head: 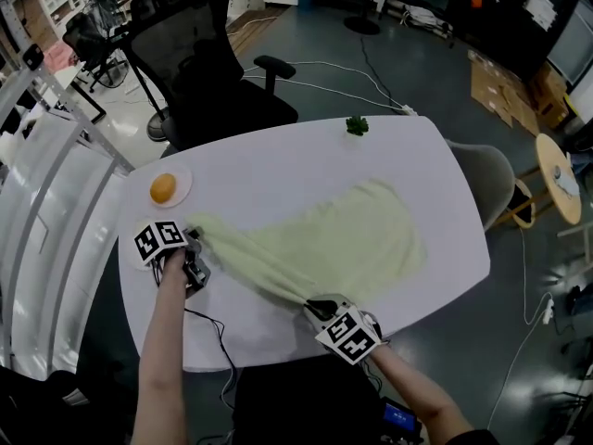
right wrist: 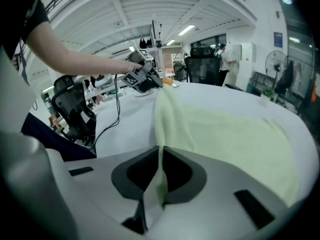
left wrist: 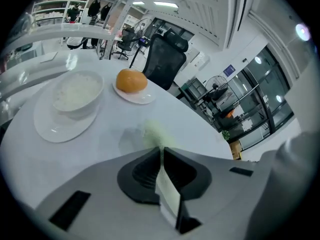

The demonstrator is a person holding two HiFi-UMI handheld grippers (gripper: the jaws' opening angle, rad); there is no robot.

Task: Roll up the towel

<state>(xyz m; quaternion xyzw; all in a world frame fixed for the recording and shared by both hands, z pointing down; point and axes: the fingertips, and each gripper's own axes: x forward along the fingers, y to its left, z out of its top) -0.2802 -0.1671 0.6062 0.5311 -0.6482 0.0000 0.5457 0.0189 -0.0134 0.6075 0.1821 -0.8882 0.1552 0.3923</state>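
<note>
The towel (head: pixel 352 239) lies spread over the middle of the white table (head: pixel 278 160), flat toward the right edge, with its near hem drawn into a ridge between the two grippers. Bare tabletop remains along the far and left edges. Left gripper (head: pixel 195 241) — near the left near corner, slanted downward, jaws closed on one towel corner. Right gripper (head: pixel 321 306) — at the near edge, likewise slanted downward, jaws pinched on the other corner. Count: one towel, two grippers, one orange (head: pixel 163 188) on one small plate (head: pixel 182 193) by the left edge, one green sprig (head: pixel 357 125) at the far edge.
</note>
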